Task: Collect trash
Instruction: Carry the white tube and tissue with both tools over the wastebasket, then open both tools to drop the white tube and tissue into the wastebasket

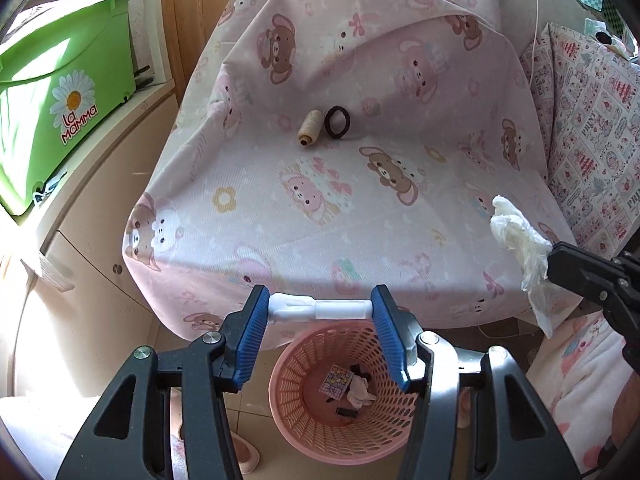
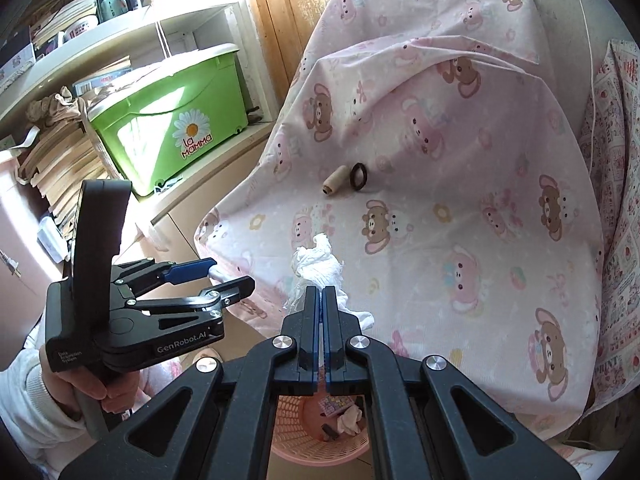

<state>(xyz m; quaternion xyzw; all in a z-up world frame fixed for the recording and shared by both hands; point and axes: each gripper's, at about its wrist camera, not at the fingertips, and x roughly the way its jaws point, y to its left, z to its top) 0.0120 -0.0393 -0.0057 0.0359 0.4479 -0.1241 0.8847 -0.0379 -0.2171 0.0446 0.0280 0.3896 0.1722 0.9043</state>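
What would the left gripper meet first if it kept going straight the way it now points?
Probably the pink bear-print sheet on the seat. The left gripper, holding a white plastic piece, aims over the front edge; the basket sits below that line. Depth is uncertain.

- Pink sheet (image 1: 320, 208) printed with brown bears, pink bunnies, bows and small flowers
- Beige thread spool (image 1: 309, 128), and just beside it a dark brown hair tie (image 1: 337, 121)
- White plastic piece (image 1: 320, 309) between the blue pads (image 1: 252, 332) of the black left gripper (image 1: 320, 322)
- White crumpled tissue (image 2: 320, 270) at the black right gripper (image 2: 322, 300)
- Pink perforated basket (image 1: 296, 412) (a colourful patterned wrapper lies inside)
- Bright green box (image 2: 172, 120) with a white-and-yellow daisy and red lettering
- White-and-pink patchwork-print cloth (image 1: 592, 128) at the right
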